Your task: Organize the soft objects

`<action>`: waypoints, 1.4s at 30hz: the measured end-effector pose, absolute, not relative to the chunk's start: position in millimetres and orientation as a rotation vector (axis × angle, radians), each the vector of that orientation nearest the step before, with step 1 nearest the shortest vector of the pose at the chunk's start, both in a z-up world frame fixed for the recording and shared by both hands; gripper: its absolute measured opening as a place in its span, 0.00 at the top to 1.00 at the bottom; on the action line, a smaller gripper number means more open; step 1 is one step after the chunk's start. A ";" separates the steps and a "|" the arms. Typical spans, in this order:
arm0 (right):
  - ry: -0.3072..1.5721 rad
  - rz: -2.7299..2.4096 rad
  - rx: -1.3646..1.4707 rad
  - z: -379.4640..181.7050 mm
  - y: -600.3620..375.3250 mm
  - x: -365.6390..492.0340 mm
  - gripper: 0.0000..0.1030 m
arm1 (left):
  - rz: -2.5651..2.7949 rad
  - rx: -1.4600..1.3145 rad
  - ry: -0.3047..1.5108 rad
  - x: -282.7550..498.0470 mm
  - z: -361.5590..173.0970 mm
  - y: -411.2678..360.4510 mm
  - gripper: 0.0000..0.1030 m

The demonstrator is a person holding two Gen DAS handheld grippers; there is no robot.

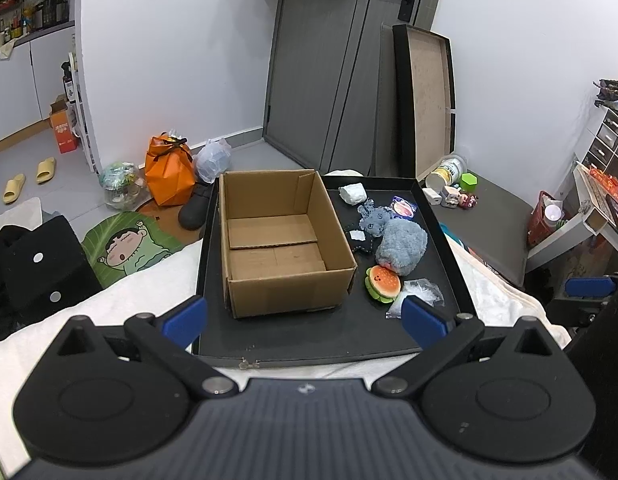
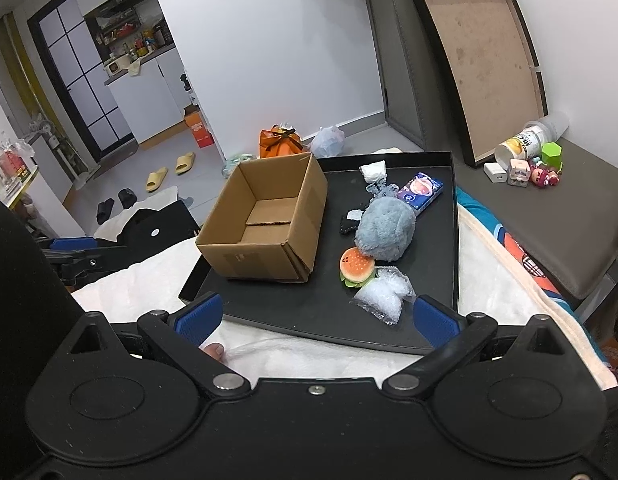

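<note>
Two tools are hovering over the near edge of a black tray [image 1: 213, 328], both spread wide and gripping nothing: the left tool [image 1: 305, 320] and the right tool [image 2: 317, 318]. An empty box [image 1: 277, 236] is sitting on the tray's left half. Beside it to the right, soft things are lying in a row: a burger toy [image 2: 357, 268] touching a grey plush [image 2: 385, 232], a clear bag [image 2: 383, 292] nearest the right tool, and a white wad [image 2: 373, 171] at the far end.
</note>
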State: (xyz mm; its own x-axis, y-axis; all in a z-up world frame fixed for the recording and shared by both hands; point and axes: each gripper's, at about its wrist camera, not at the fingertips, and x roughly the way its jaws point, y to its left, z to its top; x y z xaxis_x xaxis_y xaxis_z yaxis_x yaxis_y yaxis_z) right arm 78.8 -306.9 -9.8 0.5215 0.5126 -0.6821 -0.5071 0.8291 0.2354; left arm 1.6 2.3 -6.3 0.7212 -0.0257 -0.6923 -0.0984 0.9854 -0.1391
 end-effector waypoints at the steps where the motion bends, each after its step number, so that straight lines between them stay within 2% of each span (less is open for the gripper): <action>1: 0.819 0.611 0.007 -9.9 -307.3 79.0 0.00 | 0.041 -0.171 0.765 1.5 -5.9 2.1 0.00; 25: 0.806 0.596 0.040 -12.4 -311.0 90.2 0.00 | 0.051 -0.151 0.753 13.6 -1.9 8.8 0.00; 42: 0.862 0.566 0.033 -36.1 -302.1 130.3 0.00 | 0.070 -0.149 0.810 57.1 -26.1 28.7 0.00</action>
State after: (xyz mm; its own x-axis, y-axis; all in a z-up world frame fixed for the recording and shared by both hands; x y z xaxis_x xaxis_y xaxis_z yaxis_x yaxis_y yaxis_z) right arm 130.3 -302.1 -36.1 0.5134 0.4838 -0.7088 -0.4581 0.8529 0.2503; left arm 57.1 28.7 -26.1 0.6876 0.0055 -0.7261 -0.1197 0.9871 -0.1059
